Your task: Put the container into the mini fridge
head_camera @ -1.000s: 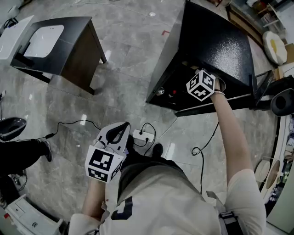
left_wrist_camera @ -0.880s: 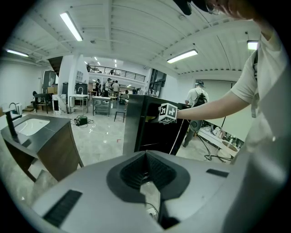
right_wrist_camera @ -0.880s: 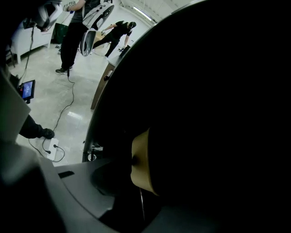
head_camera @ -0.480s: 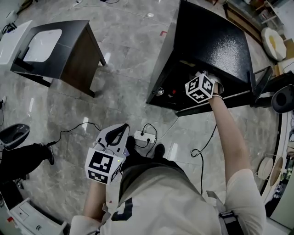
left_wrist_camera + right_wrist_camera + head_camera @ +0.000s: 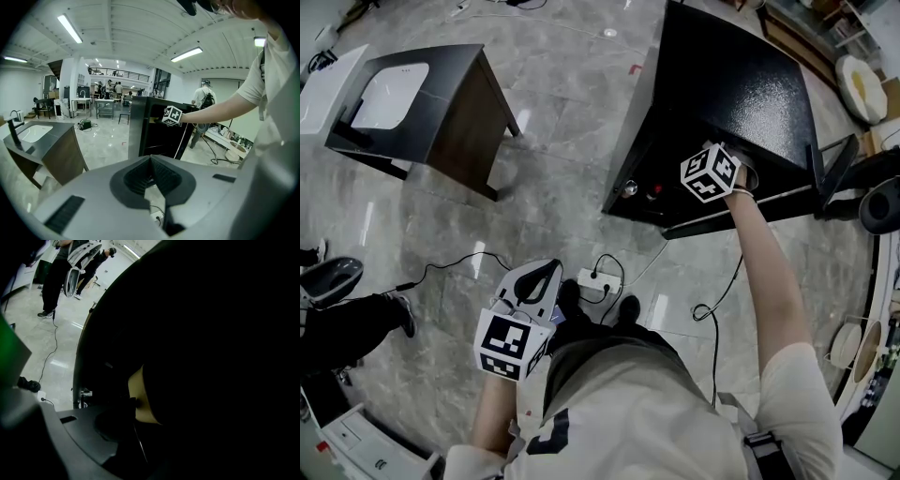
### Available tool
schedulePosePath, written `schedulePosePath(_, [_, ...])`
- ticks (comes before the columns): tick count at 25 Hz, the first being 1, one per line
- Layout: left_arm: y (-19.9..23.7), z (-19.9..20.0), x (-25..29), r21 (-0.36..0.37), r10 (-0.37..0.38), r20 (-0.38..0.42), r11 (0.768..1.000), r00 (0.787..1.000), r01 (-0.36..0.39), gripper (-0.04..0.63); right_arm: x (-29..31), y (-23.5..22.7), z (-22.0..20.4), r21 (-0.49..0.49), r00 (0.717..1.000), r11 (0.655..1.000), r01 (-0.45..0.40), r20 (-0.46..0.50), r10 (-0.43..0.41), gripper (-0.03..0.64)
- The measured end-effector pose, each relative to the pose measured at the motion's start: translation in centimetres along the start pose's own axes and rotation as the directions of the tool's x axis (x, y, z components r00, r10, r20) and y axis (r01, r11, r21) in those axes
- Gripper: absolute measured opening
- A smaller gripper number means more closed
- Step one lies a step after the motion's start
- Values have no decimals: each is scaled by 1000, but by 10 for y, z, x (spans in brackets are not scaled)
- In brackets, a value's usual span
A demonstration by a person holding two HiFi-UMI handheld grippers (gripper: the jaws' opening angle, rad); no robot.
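A grey marble floor fills a big hall. The left gripper view shows strip lights overhead and people standing far behind the mini fridge. The fridge is a black box with its speckled top towards the head camera and its open front facing the person. Its inside is almost all shadow.

The right gripper reaches into that opening at the end of a stretched arm. From above only its marker cube shows, because the fingers sit under the fridge's top. Its own view is nearly black: one finger shows dimly and the other is lost in the dark. The fingers stand spread wide and have just been opening. The container shows as a pale tan patch inside the fridge, just past the tip of the visible finger, and shadow covers most of it. Whether the pad touches it, and what it rests on, cannot be made out.

The left gripper hangs well away from the fridge, close against the person's body. Its fingers are closed tip to tip with nothing between them.

Between the person's feet and the fridge lies a white power strip, with a cable looping beside it. Far left of the fridge stands a dark cabinet with a white basin. Right of the fridge, a pale round dish is partly cut off by the edge. At the far left edge, someone's dark trouser leg is also cut off.
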State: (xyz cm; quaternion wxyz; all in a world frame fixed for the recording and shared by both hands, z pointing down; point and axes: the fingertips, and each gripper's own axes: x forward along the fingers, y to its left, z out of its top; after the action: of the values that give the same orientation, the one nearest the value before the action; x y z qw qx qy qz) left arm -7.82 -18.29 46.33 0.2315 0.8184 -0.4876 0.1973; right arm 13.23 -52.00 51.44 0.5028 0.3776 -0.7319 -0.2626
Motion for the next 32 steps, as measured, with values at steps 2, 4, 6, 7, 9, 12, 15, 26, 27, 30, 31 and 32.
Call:
schedulePosePath(2, [0,1,0,-2,4,-1,1000,1000,-4,55,0,-4,-2,1,1000,1000,17,-2,-17,179])
schedulePosePath(4, [0,2,0,1,6,0,1000,1000,-6,55,-1,-7,-3,17,1000,1000,18,-2,-18,179])
schedulePosePath(6, [0,3,0,4,10,2,1000,1000,-10,55,-2,-7,-2,39,1000,999,12,7,-12,179])
schedulePosePath(7, [0,4,0,4,12,4,1000,1000,-12,55,-4,-7,-2,47,1000,999,10,13,-10,179])
schedulePosePath(9, [2,5,0,4,18,7,1000,1000,-18,55,-9,-3,0,56,1000,998,4,27,-6,181])
schedulePosePath(12, [5,7,2,9,25,13,1000,1000,-25,55,-19,6,1,59,999,998,-4,50,1,181])
schedulePosePath(15, [5,11,1,18,31,21,999,999,-31,55,-35,14,0,66,997,998,-20,70,15,181])
schedulePosePath(26, [-8,20,-9,52,56,48,997,997,-58,55,-93,41,13,207,986,975,-85,155,54,181])
schedulePosePath(27, [-10,22,-10,52,58,52,997,997,-61,55,-103,43,15,238,985,966,-101,160,64,181])
schedulePosePath(30, [-17,25,-14,53,64,63,996,996,-67,55,-137,53,25,358,968,914,-190,224,113,181])
schedulePosePath(31, [-19,26,-14,55,67,63,996,996,-70,55,-148,56,28,397,960,891,-220,252,125,181])
schedulePosePath(32, [-21,26,-15,59,69,63,996,996,-73,55,-159,59,31,429,952,869,-246,276,133,181])
